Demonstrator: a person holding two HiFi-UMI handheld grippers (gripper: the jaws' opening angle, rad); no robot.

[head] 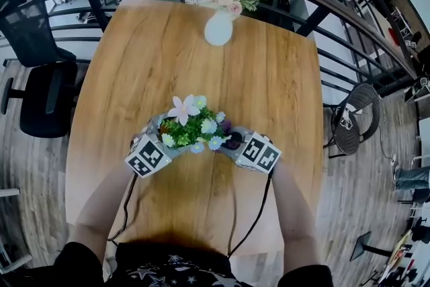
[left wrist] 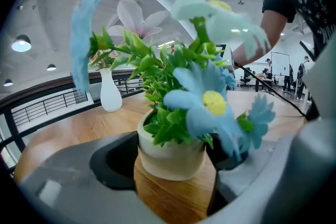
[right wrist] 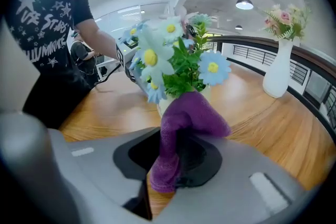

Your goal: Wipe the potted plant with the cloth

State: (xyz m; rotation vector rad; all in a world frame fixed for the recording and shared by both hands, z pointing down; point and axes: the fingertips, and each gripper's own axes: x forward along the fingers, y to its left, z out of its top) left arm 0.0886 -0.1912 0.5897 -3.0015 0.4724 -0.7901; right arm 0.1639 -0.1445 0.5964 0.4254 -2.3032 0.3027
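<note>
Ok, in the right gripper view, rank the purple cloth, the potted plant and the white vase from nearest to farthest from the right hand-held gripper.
1. The purple cloth: clamped in the jaws of the right hand-held gripper itself.
2. The potted plant: right behind the cloth, at the centre.
3. The white vase: far back, at the right.
</note>
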